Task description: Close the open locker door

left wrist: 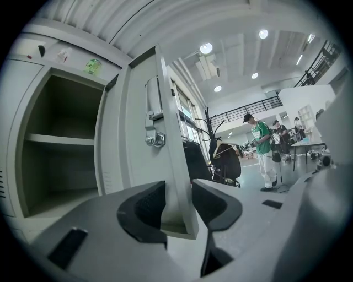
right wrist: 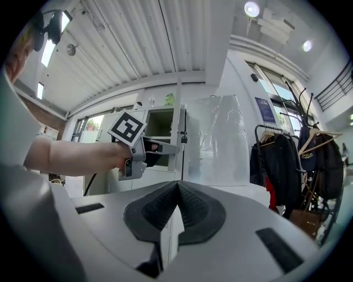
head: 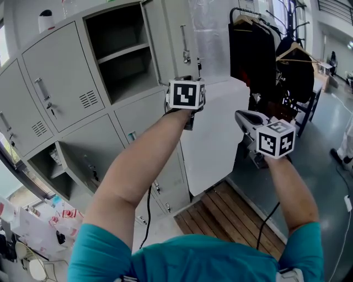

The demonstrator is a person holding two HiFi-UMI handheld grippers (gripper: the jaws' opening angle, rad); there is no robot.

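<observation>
Locker door (left wrist: 135,165) open, edge between left gripper (left wrist: 177,190) jaws.
Left jaws spread, not pinching; right gripper (right wrist: 177,190) pressed together.

Grey lockers (head: 60,82) are lining the left wall. A coat rack (head: 238,11) is standing to the right, with dark garments (head: 251,52) hanging from it. A slatted wooden board (head: 231,212) is lying on the grey floor (head: 325,187). Round ceiling lights (left wrist: 206,48) are glowing under a ribbed white ceiling (right wrist: 138,44), and a railed balcony (left wrist: 248,107) is running along the far wall.
</observation>
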